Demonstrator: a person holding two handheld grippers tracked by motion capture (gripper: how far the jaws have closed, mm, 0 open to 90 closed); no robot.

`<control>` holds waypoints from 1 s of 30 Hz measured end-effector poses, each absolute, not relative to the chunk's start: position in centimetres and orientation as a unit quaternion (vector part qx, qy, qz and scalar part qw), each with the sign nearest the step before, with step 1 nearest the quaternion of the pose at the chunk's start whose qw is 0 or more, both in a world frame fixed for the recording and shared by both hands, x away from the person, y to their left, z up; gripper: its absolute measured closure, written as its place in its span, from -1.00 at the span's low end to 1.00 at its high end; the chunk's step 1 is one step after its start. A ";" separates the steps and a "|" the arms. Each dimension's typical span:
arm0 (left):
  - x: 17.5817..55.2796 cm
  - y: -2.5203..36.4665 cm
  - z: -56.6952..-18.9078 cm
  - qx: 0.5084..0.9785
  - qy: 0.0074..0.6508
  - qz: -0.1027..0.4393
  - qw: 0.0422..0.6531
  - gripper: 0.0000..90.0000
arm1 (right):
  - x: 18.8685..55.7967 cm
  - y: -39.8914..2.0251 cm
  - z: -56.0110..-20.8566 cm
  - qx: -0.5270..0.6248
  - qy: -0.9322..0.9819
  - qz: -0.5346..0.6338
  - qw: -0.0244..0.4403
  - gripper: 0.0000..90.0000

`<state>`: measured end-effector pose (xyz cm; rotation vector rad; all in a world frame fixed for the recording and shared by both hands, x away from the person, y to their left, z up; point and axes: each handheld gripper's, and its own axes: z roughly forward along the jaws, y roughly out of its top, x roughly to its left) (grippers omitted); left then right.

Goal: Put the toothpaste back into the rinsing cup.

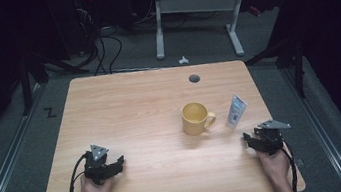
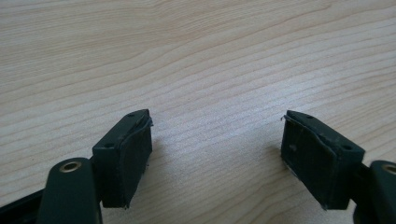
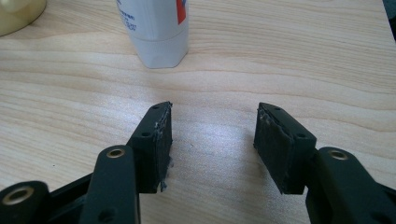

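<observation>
A yellow mug stands on the wooden table, right of its middle, handle pointing right. Just right of it stands a white tube on its cap, also close ahead as the tube in the right gripper view, with the mug's edge at the top left. My right gripper rests near the table's front right, a short way in front of the tube; its gripper is open with bare wood between the jaws. My left gripper sits at the front left, and that gripper is open wide over bare table.
A round grommet hole lies near the table's far edge. Beyond the table stands a white-legged desk frame with cables on the dark floor. Black cables trail from both grippers over the front edge.
</observation>
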<state>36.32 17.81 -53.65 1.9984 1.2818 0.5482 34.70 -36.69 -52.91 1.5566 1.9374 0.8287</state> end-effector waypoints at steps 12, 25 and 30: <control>36.3 17.8 -53.6 0.770 0.493 0.211 0.345 -0.45 | 34.7 -36.7 -52.9 0.574 0.715 0.305 0.258 0.03; 36.3 17.8 -53.6 0.770 0.493 0.211 0.345 -0.45 | 34.6 -36.6 -52.9 0.574 0.715 0.305 0.257 -0.02; 36.3 17.8 -53.6 0.770 0.494 0.211 0.345 -0.45 | 34.6 -36.5 -52.9 0.570 0.718 0.305 0.256 -0.09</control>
